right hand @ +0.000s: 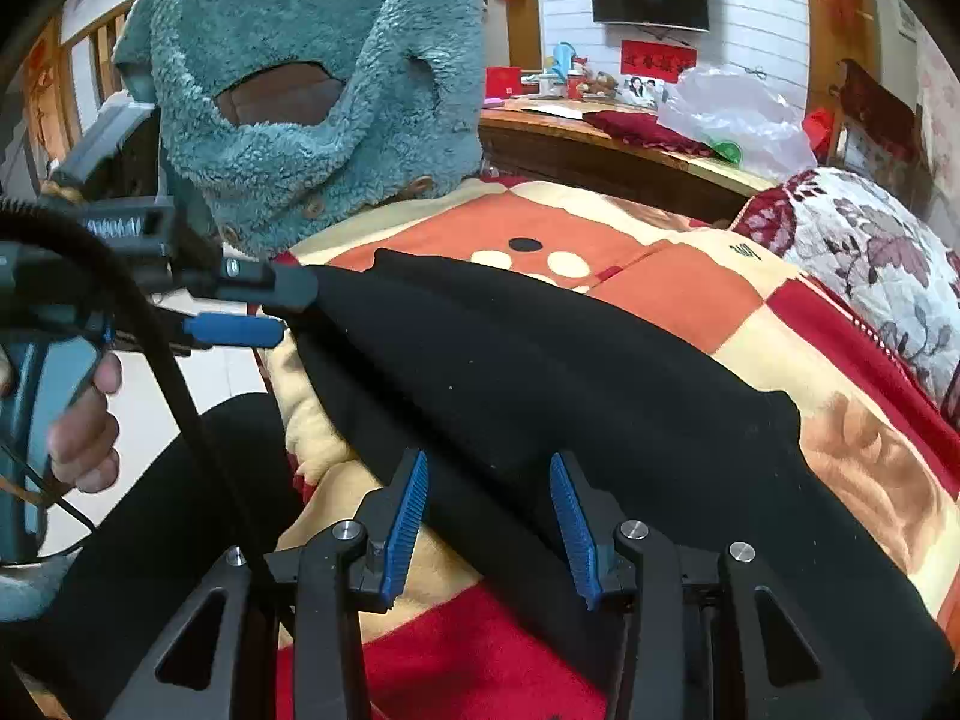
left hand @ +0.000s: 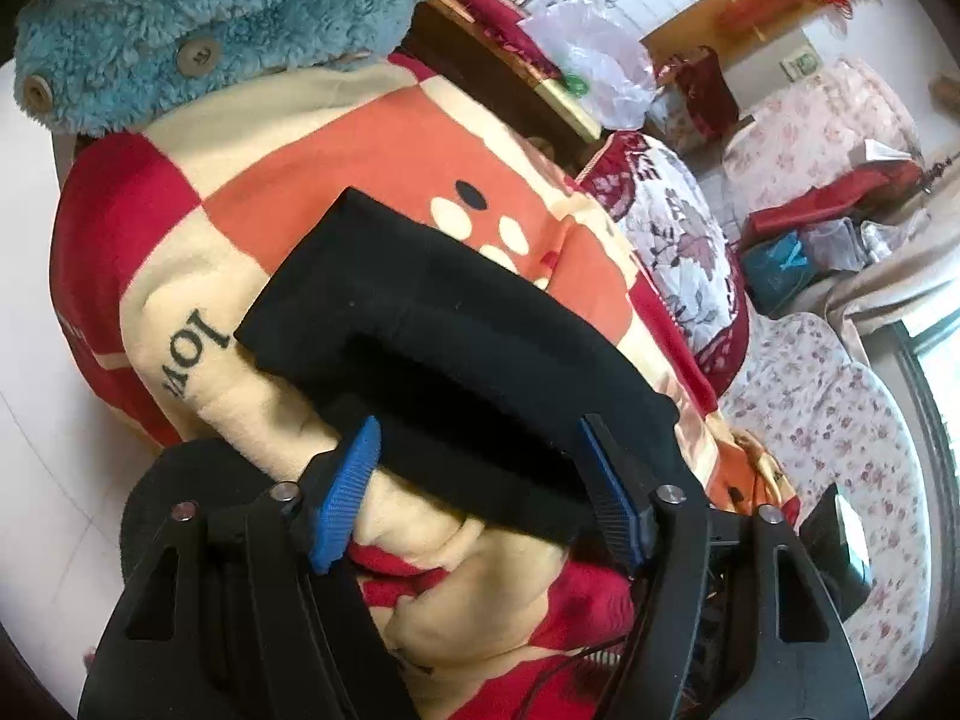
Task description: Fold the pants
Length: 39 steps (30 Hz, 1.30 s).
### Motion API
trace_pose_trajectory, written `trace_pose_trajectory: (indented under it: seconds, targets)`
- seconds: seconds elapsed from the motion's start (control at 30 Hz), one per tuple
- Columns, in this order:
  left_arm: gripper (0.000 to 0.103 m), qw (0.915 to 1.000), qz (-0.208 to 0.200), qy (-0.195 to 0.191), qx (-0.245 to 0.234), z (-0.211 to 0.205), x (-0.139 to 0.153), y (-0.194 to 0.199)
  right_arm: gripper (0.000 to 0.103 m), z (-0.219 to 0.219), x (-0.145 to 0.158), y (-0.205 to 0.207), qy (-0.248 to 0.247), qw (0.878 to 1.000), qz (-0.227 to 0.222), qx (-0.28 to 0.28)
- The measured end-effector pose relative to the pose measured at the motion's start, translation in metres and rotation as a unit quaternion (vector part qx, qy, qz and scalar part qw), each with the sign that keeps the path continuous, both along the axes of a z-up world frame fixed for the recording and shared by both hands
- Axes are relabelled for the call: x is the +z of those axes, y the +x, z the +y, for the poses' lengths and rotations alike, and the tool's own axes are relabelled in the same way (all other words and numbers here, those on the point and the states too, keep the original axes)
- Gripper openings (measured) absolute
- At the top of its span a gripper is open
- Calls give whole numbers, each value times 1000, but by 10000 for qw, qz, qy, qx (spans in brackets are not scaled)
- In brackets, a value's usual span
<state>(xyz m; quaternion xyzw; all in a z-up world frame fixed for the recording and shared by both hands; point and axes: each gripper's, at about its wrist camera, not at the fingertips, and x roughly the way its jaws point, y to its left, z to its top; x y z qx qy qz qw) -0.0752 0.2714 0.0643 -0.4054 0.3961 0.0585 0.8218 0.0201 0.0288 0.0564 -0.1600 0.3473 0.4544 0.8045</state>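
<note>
Black pants [left hand: 450,330] lie folded into a long band on a checked blanket [left hand: 336,156] of orange, red and cream. My left gripper [left hand: 480,480] is open, its blue pads [left hand: 348,492] standing to either side of the band's near end without pressing it. In the right wrist view the pants [right hand: 570,372] run from upper left to lower right. My right gripper [right hand: 489,516] is open too, and the black cloth lies flat between its blue pads [right hand: 573,531]. The left gripper [right hand: 294,312] shows at the left, open at the far corner of the pants, with a person's hand [right hand: 84,420] on its handle.
A teal fleece garment [right hand: 312,90] with buttons hangs behind the blanket [right hand: 690,288]. A floral cushion [right hand: 870,264] lies to the right. A wooden counter [right hand: 600,138] behind carries a plastic bag [right hand: 732,108]. White floor [left hand: 36,450] shows at the left.
</note>
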Motion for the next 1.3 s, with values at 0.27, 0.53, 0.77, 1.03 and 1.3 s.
trace_pose_trajectory:
  seconds: [0.27, 0.53, 0.77, 1.03, 1.3]
  targets:
    - [71, 9987, 137, -318, 379, 4, -5, 16, 41, 15, -11, -2, -427, 9975, -543, 146]
    - [59, 9981, 149, -62, 587, 4, -5, 31, 18, 7, -8, 9, -181, 9991, -283, 254]
    - [16, 9963, -344, 780, -135, -5, 31, 27, 6, -3, 12, 15, 303, 9982, 398, 333]
    - [17, 9952, 795, 545, -161, 11, -34, 16, 6, 6, -10, -1, 95, 9944, 932, 495]
    - [25, 9918, 456, 1192, -41, -1, 7, -2, 9, -24, 3, 0, 358, 9929, 1133, 88]
